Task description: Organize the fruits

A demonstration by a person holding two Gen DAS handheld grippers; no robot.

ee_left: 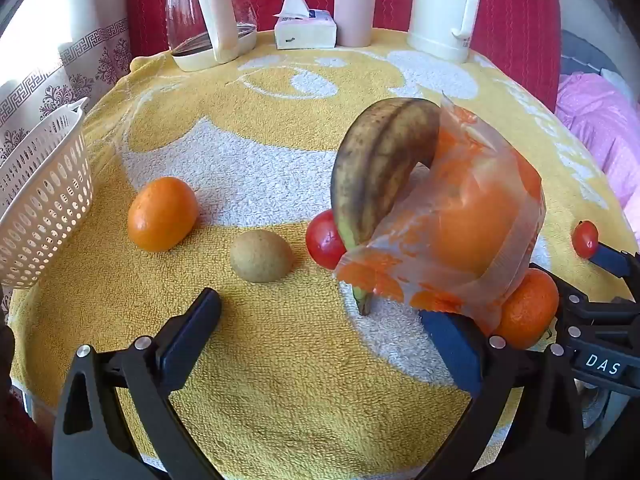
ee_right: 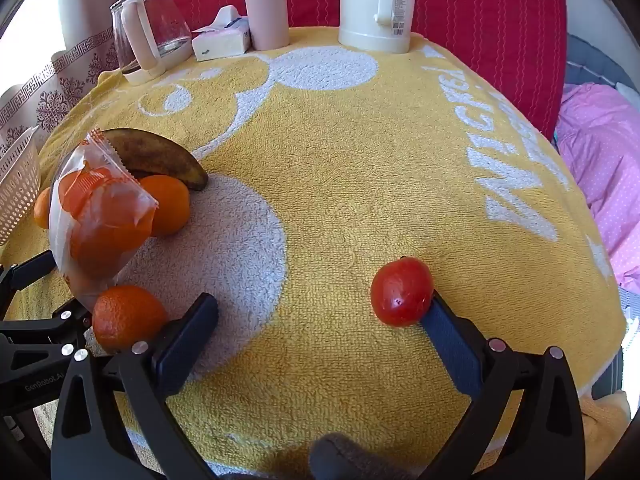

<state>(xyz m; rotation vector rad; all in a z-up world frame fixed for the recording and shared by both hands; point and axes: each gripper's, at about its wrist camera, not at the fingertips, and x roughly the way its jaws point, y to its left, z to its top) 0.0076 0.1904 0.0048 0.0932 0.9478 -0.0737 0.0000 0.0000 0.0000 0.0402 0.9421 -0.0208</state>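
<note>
In the left wrist view my left gripper [ee_left: 328, 320] is open over the yellow towel [ee_left: 280, 400]. Its right finger [ee_left: 452, 340] touches a plastic-wrapped orange [ee_left: 476, 224], which leans against a brown-spotted banana [ee_left: 380, 172]. Ahead lie a kiwi [ee_left: 262, 256], a bare orange [ee_left: 162, 214] and a red tomato [ee_left: 324, 242]. Another orange [ee_left: 528, 308] sits behind the wrapped one. My right gripper [ee_right: 320, 312] is open, its right finger [ee_right: 448, 332] against a small tomato [ee_right: 402, 292] and an orange [ee_right: 128, 318] just outside its left finger.
A white perforated basket [ee_left: 44, 208] stands at the table's left edge. Along the back are a glass kettle [ee_left: 208, 16], a tissue pack [ee_left: 304, 28], a pink flask [ee_left: 356, 4] and a white jug [ee_left: 444, 8]. Pink bedding [ee_right: 600, 168] lies beyond the right edge.
</note>
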